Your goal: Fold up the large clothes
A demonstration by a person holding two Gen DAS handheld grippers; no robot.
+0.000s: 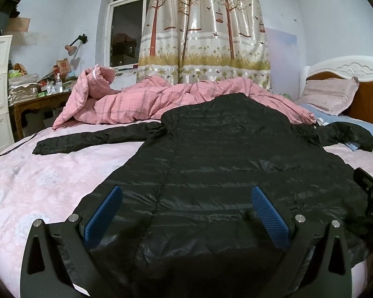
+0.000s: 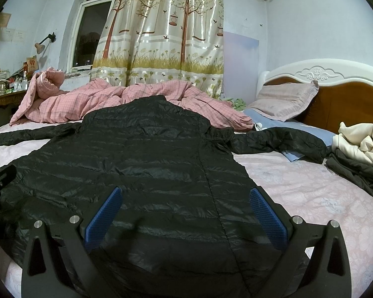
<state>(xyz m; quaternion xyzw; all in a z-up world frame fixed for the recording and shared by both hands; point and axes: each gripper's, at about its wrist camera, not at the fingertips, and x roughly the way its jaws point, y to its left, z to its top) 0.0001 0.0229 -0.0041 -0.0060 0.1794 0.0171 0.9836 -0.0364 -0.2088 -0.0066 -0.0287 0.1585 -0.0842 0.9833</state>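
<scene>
A long black quilted down coat (image 1: pixel 211 164) lies spread flat on the pink bed (image 1: pixel 37 178), hem toward me, both sleeves stretched out sideways. My left gripper (image 1: pixel 186 193) hovers open over the left part of the hem, blue pads (image 1: pixel 104 213) wide apart with nothing between them. In the right wrist view the same coat (image 2: pixel 146 164) fills the middle, and my right gripper (image 2: pixel 186 193) stands open above the right part of the hem. Each gripper shows at the edge of the other's view: the right gripper's body (image 1: pixel 370 188), the left gripper's body (image 2: pixel 0 181).
A rumpled pink checked quilt (image 1: pixel 161 99) lies behind the coat's collar. Folded cream and dark clothes (image 2: pixel 360 154) sit at the right by a pillow (image 2: pixel 286 99) and wooden headboard (image 2: pixel 340 104). A cluttered side table (image 1: pixel 37 99) stands at the left.
</scene>
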